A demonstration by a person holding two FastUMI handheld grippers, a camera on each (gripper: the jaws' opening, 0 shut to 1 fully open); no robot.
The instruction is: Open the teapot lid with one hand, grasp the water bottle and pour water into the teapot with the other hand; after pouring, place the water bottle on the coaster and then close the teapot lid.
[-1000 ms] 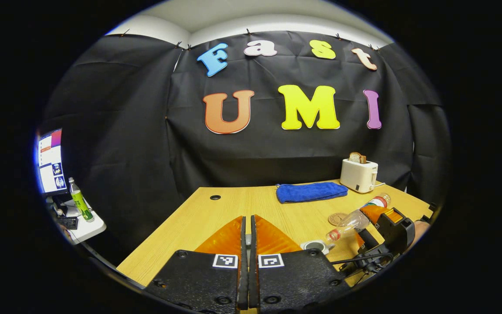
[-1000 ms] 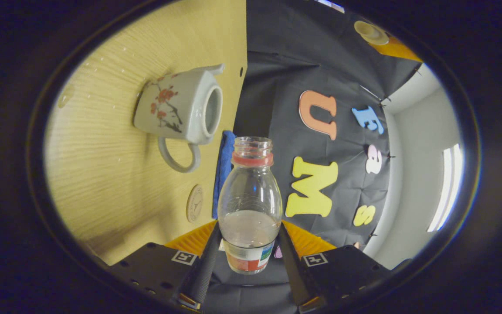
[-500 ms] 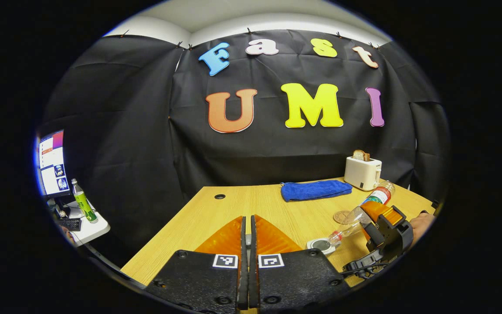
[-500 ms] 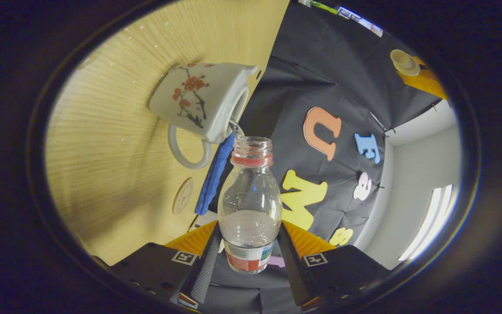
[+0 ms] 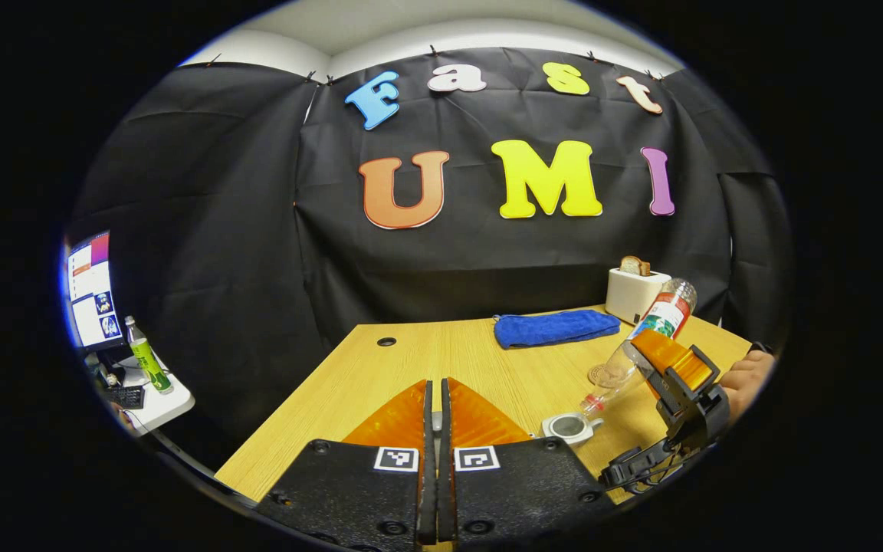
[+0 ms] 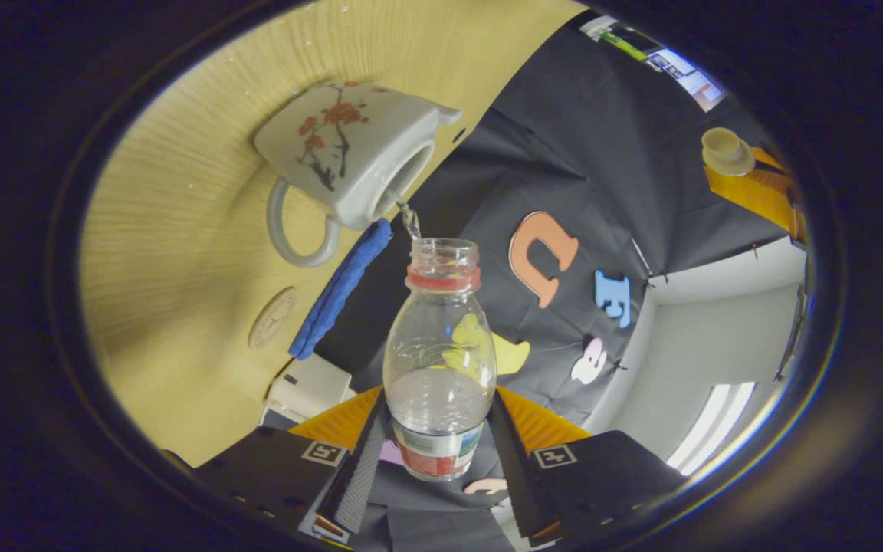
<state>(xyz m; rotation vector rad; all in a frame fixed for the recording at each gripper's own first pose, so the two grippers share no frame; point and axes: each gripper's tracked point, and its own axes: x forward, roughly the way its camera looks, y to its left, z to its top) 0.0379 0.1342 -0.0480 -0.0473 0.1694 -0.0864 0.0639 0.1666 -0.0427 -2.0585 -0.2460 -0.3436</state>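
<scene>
my left gripper (image 5: 432, 399) hangs over the table (image 5: 380, 368) with its fingers pinched together on the teapot lid (image 6: 725, 149). further right, the teapot (image 6: 349, 157) sits open, a thin stream of water dropping into it. my right gripper (image 6: 438, 429) is clamped around the tipped water bottle (image 6: 439, 360), coaster (image 6: 271, 328) beside the blue towel (image 6: 338, 290).

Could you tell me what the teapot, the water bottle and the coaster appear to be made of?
Teapot: likely glazed ceramic, with a glossy white surface and painted red blossoms.
Water bottle: clear plastic, judging by its see-through wall, printed label and threaded neck; held tilted in the right gripper, water running out.
Coaster: a flat tan disc with an embossed pattern, possibly cork or wood; unclear.
</scene>
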